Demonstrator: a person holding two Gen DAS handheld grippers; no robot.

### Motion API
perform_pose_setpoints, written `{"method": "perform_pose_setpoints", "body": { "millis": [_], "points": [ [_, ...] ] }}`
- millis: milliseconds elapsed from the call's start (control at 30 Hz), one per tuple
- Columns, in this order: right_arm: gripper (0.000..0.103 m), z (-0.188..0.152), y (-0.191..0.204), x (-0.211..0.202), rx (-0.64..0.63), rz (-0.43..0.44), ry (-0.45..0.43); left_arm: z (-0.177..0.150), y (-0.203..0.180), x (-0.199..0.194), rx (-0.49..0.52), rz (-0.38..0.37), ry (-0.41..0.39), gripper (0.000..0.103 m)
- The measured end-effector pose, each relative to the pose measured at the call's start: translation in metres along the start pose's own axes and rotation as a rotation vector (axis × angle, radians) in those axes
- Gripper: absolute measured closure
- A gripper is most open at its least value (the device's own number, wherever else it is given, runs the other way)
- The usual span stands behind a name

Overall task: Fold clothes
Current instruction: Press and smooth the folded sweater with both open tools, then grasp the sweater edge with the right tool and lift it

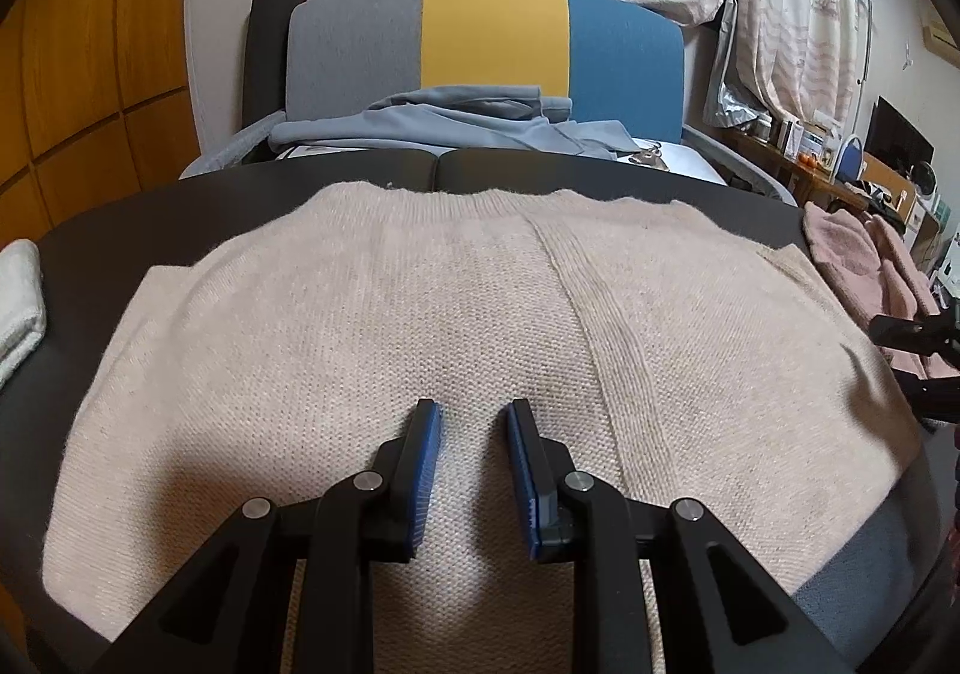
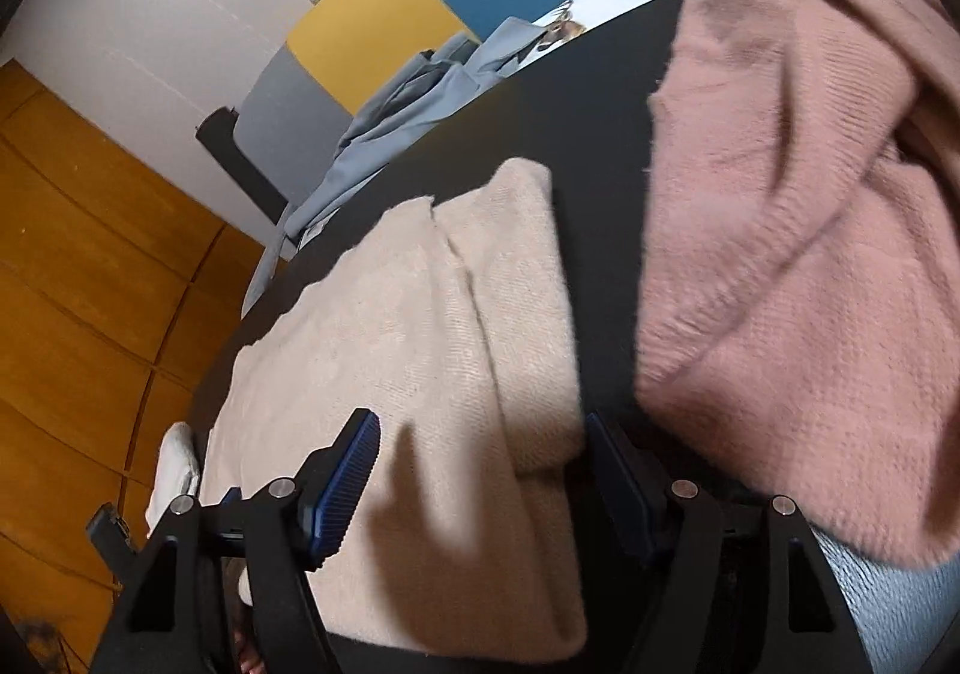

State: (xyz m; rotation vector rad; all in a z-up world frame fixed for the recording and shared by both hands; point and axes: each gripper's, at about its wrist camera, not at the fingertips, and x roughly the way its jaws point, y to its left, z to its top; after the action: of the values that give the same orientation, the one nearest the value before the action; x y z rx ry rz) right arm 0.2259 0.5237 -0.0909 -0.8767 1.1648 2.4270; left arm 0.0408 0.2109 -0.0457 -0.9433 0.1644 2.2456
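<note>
Dark table [image 1: 150,206]: beige sweater [image 1: 420,302] flat beneath both jaws, spread, gripping nothing.

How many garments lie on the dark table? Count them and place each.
3. A beige sweater spread across the middle, a pink sweater heaped at its right, a white cloth at the left edge. Others may lie out of view.

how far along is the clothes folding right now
Done: the beige sweater lies flat on the dark table with a side panel already folded in. In hand: nothing is gripped; the left tool sits open over the sweater's middle, and the right tool is open at its edge. Left: the sweater's remaining folds, plus the crumpled pink sweater beside it.
</note>
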Motion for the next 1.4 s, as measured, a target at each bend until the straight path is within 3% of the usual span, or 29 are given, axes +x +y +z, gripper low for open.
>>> {"method": "perform_pose_setpoints", "body": {
  "millis": [133,200,267,400,500,800,933,1067,1200,1233,1300,1400],
  "points": [
    [0.068,-0.001,0.004,0.013,-0.027,0.0,0.027,0.0,0.012,-0.006,-0.079,-0.058,-0.002,0.08],
    [0.079,-0.003,0.005,0.017,-0.026,0.018,0.031,-0.005,0.017,-0.014,-0.138,-0.115,-0.017,0.081],
    [0.079,-0.006,0.003,0.02,-0.005,0.044,0.033,-0.01,0.012,-0.022,-0.108,-0.148,-0.034,0.081],
    [0.081,-0.007,-0.006,0.021,0.054,0.086,0.03,-0.015,-0.024,-0.028,0.093,-0.207,-0.036,0.081],
    [0.082,-0.007,-0.007,0.022,0.066,0.088,0.034,-0.02,-0.046,-0.013,0.212,-0.106,0.015,0.08],
    [0.083,0.001,0.003,0.013,0.15,0.093,0.06,-0.022,-0.039,-0.006,0.203,-0.142,0.017,0.079],
    [0.083,0.014,0.029,-0.005,0.145,0.115,0.051,-0.014,-0.017,-0.016,0.097,-0.208,0.024,0.079],
    [0.083,0.029,0.063,-0.018,0.147,0.158,0.061,-0.003,0.031,-0.037,0.058,-0.029,-0.08,0.079],
    [0.083,0.041,0.107,-0.018,0.141,0.213,0.085,-0.003,0.097,-0.033,0.013,0.157,-0.056,0.079],
    [0.083,0.044,0.124,-0.014,0.129,0.22,0.093,-0.005,0.111,-0.03,-0.002,0.174,-0.04,0.079],
    [0.083,0.047,0.158,-0.004,0.093,0.234,0.114,-0.013,0.13,-0.031,-0.026,0.104,-0.076,0.079],
    [0.083,0.043,0.21,0.017,0.021,0.247,0.158,-0.022,0.135,-0.031,-0.019,0.073,-0.116,0.079]
  ]
}}
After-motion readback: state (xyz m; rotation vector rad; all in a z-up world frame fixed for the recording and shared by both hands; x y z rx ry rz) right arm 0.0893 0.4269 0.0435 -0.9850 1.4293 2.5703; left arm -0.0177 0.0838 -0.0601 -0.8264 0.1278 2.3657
